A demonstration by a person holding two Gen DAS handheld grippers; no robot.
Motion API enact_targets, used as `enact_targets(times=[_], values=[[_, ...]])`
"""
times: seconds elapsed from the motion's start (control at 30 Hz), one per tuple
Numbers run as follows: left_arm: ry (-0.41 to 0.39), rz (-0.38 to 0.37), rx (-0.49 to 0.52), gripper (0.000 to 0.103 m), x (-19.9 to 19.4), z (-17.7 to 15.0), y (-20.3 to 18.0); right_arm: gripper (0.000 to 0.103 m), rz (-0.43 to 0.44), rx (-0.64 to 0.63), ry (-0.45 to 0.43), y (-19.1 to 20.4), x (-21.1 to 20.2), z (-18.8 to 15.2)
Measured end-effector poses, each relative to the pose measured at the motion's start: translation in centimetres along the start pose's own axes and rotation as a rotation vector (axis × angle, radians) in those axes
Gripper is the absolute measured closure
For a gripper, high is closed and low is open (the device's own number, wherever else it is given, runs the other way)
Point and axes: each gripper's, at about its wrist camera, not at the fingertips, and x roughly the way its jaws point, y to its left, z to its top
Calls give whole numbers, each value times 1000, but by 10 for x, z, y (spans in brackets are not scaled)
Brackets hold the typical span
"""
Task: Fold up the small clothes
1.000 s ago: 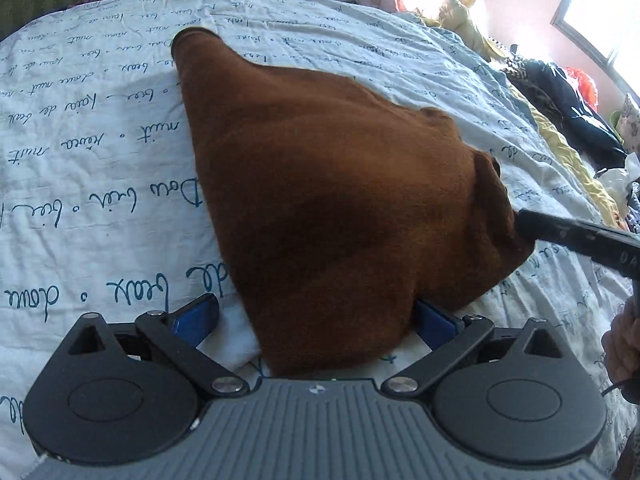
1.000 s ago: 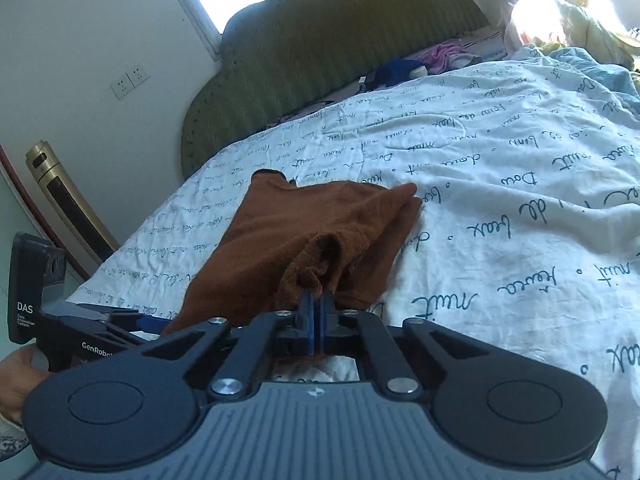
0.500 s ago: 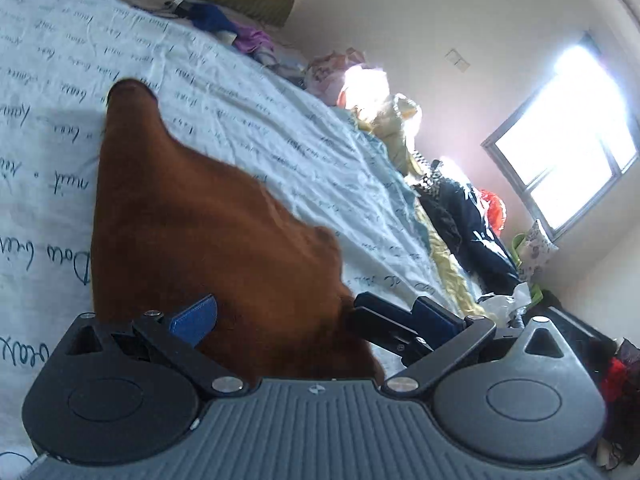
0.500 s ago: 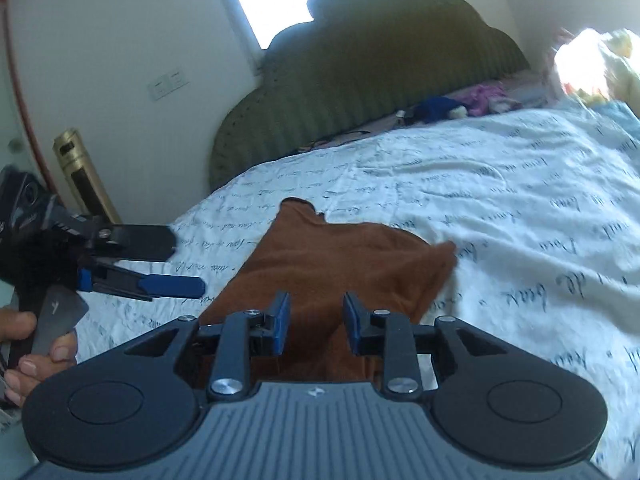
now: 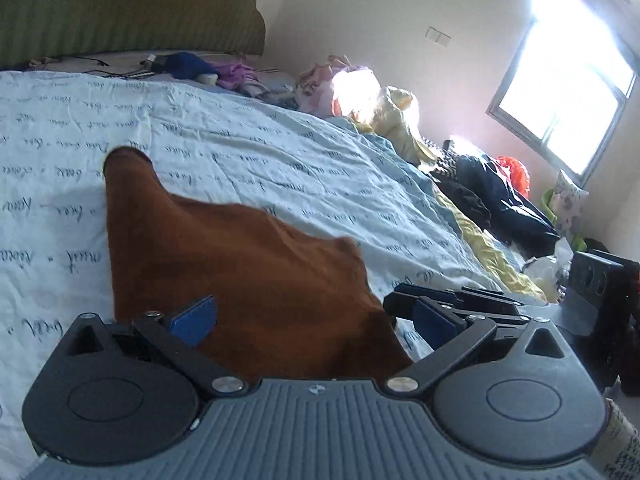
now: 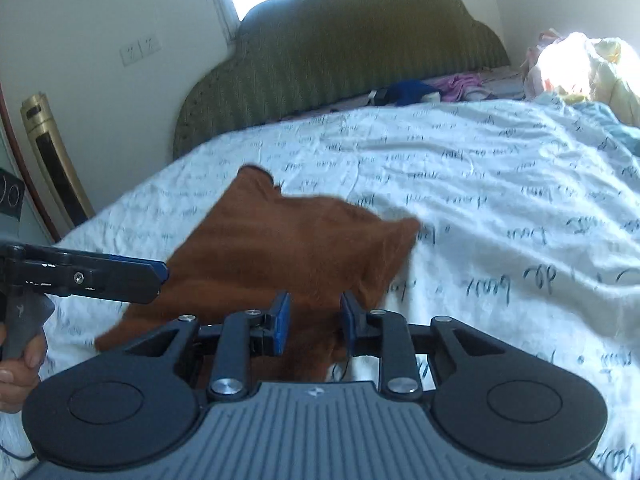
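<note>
A small brown garment point(image 5: 240, 272) lies folded on the white bedsheet with blue script point(image 5: 280, 160); it also shows in the right wrist view point(image 6: 288, 248). My left gripper point(image 5: 312, 318) is open, its blue pads wide apart above the garment's near edge, holding nothing. My right gripper point(image 6: 314, 320) is open with a narrower gap, just above the garment's near right corner, empty. The right gripper appears in the left wrist view point(image 5: 460, 304) and the left gripper in the right wrist view point(image 6: 100, 276).
A green padded headboard point(image 6: 340, 60) stands at the far end of the bed. Piles of clothes point(image 5: 480, 184) lie along the bed's right side below a window point(image 5: 568, 92). A gold heater point(image 6: 52, 160) stands by the left wall.
My right gripper has let go of the garment and opened. Both grippers have lifted and pulled back from the cloth, which now lies folded on the sheet.
</note>
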Motion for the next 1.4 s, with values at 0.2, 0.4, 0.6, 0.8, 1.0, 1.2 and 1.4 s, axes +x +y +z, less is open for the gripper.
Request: enact_targets(times=[0.2, 0.4, 0.6, 0.8, 1.0, 1.2, 1.4], values=[[102, 48, -152, 0, 63, 51, 48, 76, -7, -102, 63, 0, 65, 27], [100, 200, -138, 0, 106, 48, 82, 78, -53, 17, 92, -42, 99, 15], [88, 225, -200, 0, 79, 53, 71, 76, -90, 3, 74, -29, 80, 14], [98, 264, -194, 0, 43, 28, 39, 36, -14, -75, -14, 7, 29, 3], [125, 380, -132, 0, 57, -8, 26, 36, 14, -158, 13, 29, 28, -15], [129, 376, -140, 0, 63, -20, 34, 21, -46, -30, 96, -4, 43, -20], [134, 371, -162, 0, 57, -17, 33, 18, -82, -75, 30, 9, 24, -21]])
